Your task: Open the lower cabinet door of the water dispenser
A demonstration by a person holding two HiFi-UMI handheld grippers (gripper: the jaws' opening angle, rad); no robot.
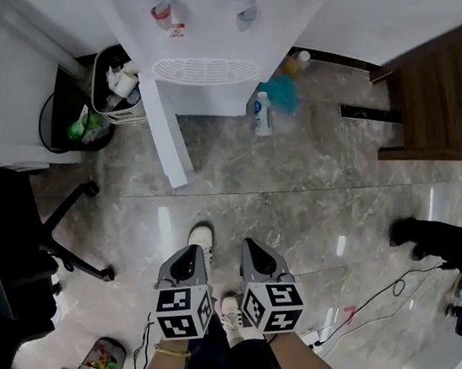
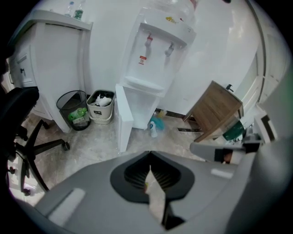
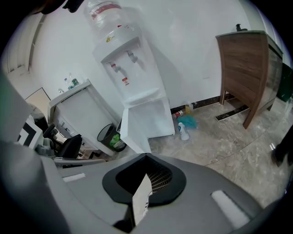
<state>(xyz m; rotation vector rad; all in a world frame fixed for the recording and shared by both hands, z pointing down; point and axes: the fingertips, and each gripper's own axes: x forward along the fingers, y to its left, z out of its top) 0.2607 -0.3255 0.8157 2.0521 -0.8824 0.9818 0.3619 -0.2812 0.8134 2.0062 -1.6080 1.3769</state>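
Observation:
The white water dispenser (image 1: 212,15) stands against the back wall, with its red and blue taps above a drip grille. Its lower cabinet door (image 1: 166,132) stands swung out to the left, edge-on in the head view. The door (image 2: 122,116) also shows open in the left gripper view, and the door (image 3: 135,125) hangs open in the right gripper view. Both grippers are held close to my body, well back from the dispenser and touching nothing. My left gripper (image 1: 193,255) is shut and empty. My right gripper (image 1: 257,255) is shut and empty too.
A white bin (image 1: 117,87) and a black wire bin (image 1: 70,118) stand left of the dispenser. A spray bottle (image 1: 263,114) and a teal cloth (image 1: 282,93) lie at its right. A wooden table (image 1: 449,91) is at the right, an office chair (image 1: 7,259) at the left, cables (image 1: 386,295) on the floor.

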